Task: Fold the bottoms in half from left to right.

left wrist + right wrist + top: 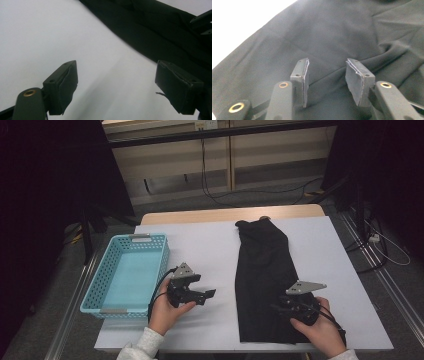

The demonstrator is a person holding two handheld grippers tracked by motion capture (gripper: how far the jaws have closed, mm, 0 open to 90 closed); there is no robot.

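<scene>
Black cloth (264, 270) on white table (210, 245)

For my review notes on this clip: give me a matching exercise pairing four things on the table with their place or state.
1 black garment
2 turquoise basket
3 left gripper
4 right gripper

a empty, at the table's left edge
b jaws open over bare white tabletop
c lying lengthwise right of centre
d jaws apart over dark cloth

Pairs: 1-c, 2-a, 3-b, 4-d
</scene>
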